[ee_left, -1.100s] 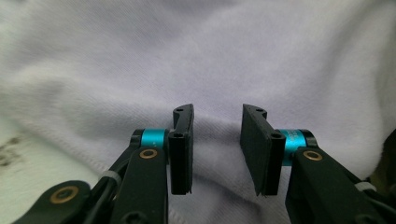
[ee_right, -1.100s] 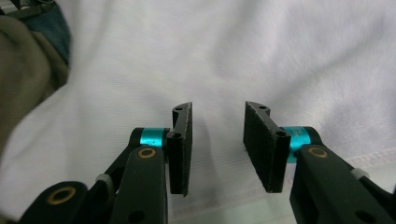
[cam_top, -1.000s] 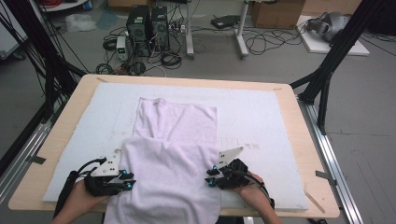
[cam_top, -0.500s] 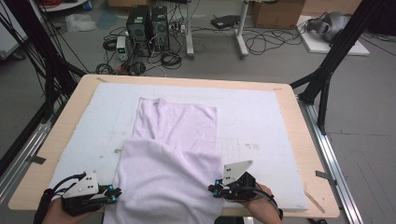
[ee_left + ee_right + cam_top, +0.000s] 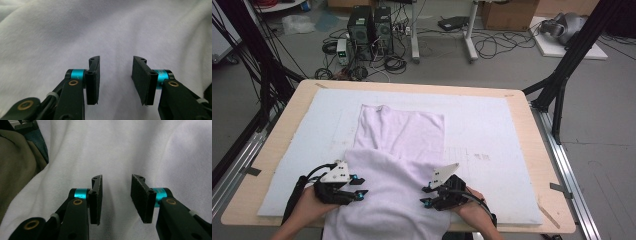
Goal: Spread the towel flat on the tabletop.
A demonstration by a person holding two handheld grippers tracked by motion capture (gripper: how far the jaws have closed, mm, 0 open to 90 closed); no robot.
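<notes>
Now the white cloth (image 5: 397, 165) lies between left gripper (image 5: 361, 186) and right gripper (image 5: 426, 196).

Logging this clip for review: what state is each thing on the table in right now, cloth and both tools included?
White cloth: spread on the table, near part folded over the far part, near edge hanging off the table's front.
Left tool: jaws apart, just opened, nothing between the pads, over the cloth's left side.
Right tool: jaws apart, just opened, nothing gripped, over the cloth's right side.
White mat: flat on the table, under the cloth.
</notes>
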